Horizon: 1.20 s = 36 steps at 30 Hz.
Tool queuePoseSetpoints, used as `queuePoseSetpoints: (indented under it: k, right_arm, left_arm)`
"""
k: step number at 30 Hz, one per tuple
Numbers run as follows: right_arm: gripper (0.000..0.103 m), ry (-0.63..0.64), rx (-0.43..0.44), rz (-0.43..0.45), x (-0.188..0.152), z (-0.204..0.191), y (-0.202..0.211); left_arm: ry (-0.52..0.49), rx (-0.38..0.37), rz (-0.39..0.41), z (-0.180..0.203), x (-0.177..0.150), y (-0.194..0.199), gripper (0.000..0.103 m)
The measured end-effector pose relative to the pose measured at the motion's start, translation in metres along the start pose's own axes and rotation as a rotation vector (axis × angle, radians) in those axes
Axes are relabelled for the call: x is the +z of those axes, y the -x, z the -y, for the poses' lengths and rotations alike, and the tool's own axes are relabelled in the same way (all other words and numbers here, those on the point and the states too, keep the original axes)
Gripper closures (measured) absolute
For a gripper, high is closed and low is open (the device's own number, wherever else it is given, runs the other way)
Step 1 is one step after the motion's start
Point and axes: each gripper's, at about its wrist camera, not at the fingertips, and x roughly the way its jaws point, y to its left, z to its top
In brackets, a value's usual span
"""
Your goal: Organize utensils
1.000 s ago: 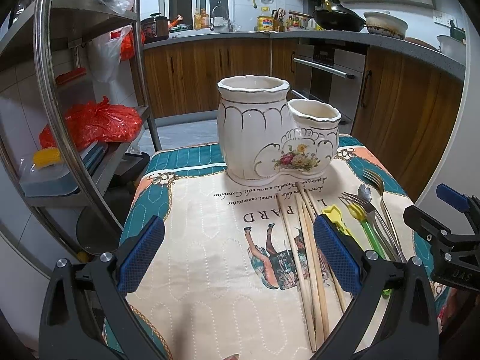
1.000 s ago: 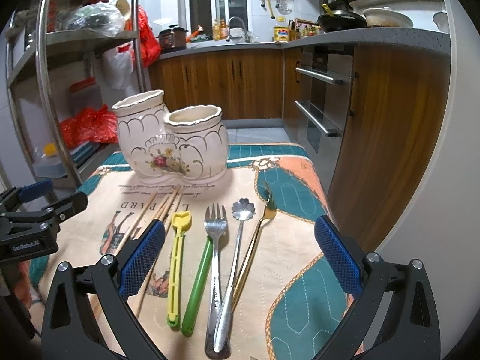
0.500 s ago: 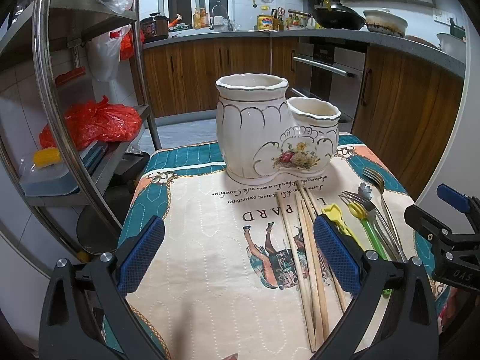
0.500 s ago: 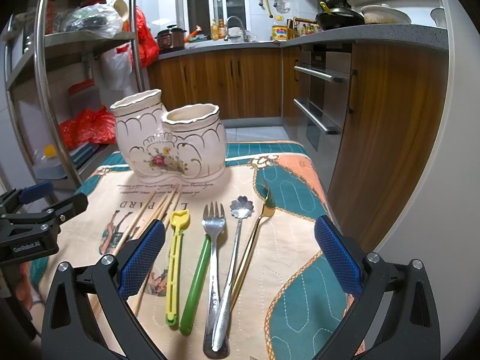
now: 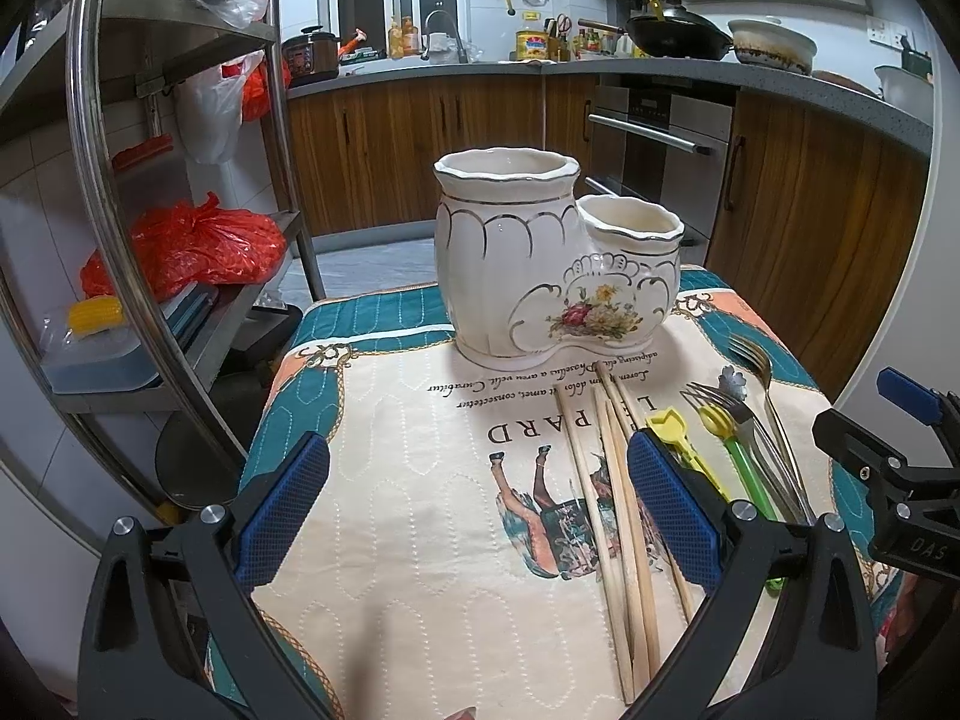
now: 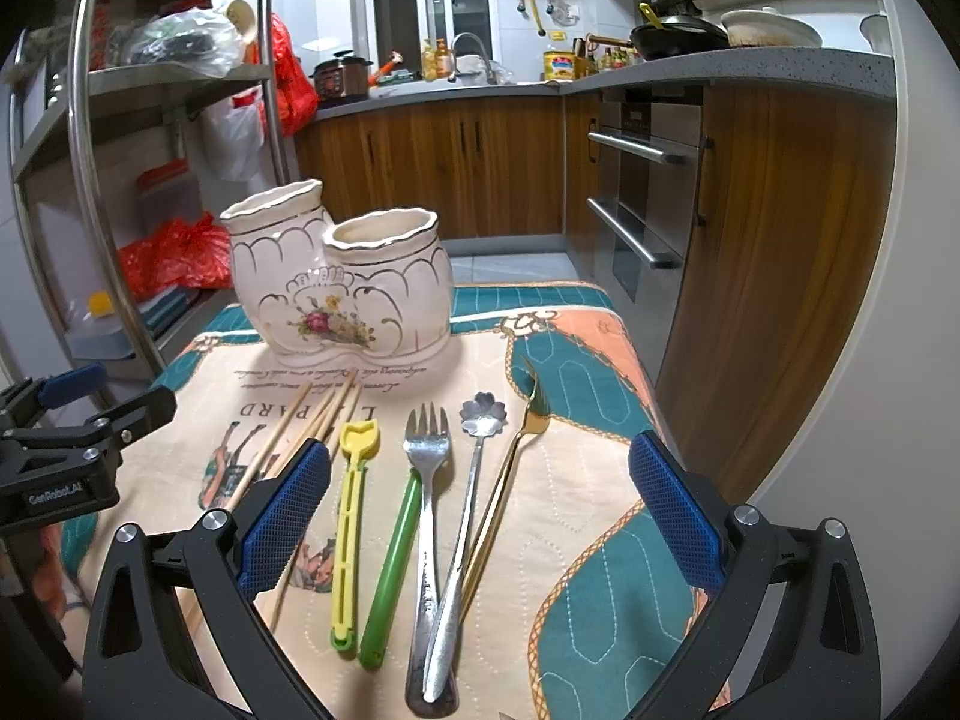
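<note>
A white ceramic two-cup holder with a flower print stands at the back of the table; it also shows in the right wrist view. Both cups look empty. In front lie wooden chopsticks, a yellow utensil, a green-handled utensil, a steel fork, a flower-headed spoon and a gold fork. My left gripper is open and empty, above the cloth left of the chopsticks. My right gripper is open and empty, above the utensil row.
A patterned cloth covers the small table. A steel rack with red bags stands to the left. Wooden cabinets and an oven are behind and to the right. The table's right edge drops off near the cabinets.
The right gripper has dropped slightly toward the utensils. The left gripper has barely moved.
</note>
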Motion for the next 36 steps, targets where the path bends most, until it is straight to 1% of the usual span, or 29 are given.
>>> queuePoseSetpoints:
  k: [14, 18, 23, 24, 26, 28, 30, 33, 35, 36]
  right_arm:
    - [0.004, 0.000, -0.002, 0.000, 0.000, 0.000, 0.000]
    - [0.004, -0.004, 0.001, -0.004, 0.000, 0.002, -0.001]
    - [0.004, -0.023, 0.035, -0.040, 0.004, 0.013, -0.008]
    - [0.004, -0.023, 0.031, -0.046, 0.005, 0.016, -0.009]
    - [0.004, -0.026, -0.018, -0.042, 0.008, 0.022, -0.011]
    - [0.004, -0.028, -0.048, -0.034, 0.010, 0.029, -0.014]
    - [0.004, -0.033, -0.045, -0.041, 0.014, 0.036, -0.019]
    - [0.005, -0.049, -0.036, -0.076, 0.019, 0.043, -0.031]
    - [0.007, -0.042, -0.041, -0.099, 0.022, 0.044, -0.038]
    - [0.007, -0.036, -0.048, -0.112, 0.022, 0.043, -0.042]
  left_arm:
    - [-0.005, 0.012, -0.002, -0.001, -0.002, -0.001, 0.005]
    - [0.009, -0.010, 0.020, -0.006, 0.000, 0.000, 0.005]
    - [0.003, -0.012, 0.030, -0.010, 0.008, -0.004, 0.005]
    - [0.002, -0.014, 0.032, -0.008, 0.009, -0.004, 0.005]
    - [-0.012, 0.000, 0.037, -0.007, 0.011, -0.006, 0.005]
    - [-0.057, 0.019, 0.022, -0.004, 0.013, -0.011, 0.005]
    - [-0.098, 0.023, -0.007, -0.001, 0.012, -0.017, 0.005]
    - [-0.122, 0.011, -0.040, 0.002, 0.008, -0.025, 0.005]
    - [-0.127, -0.014, -0.067, 0.005, 0.005, -0.029, 0.005]
    - [-0.130, -0.040, -0.091, 0.006, 0.003, -0.033, 0.005]
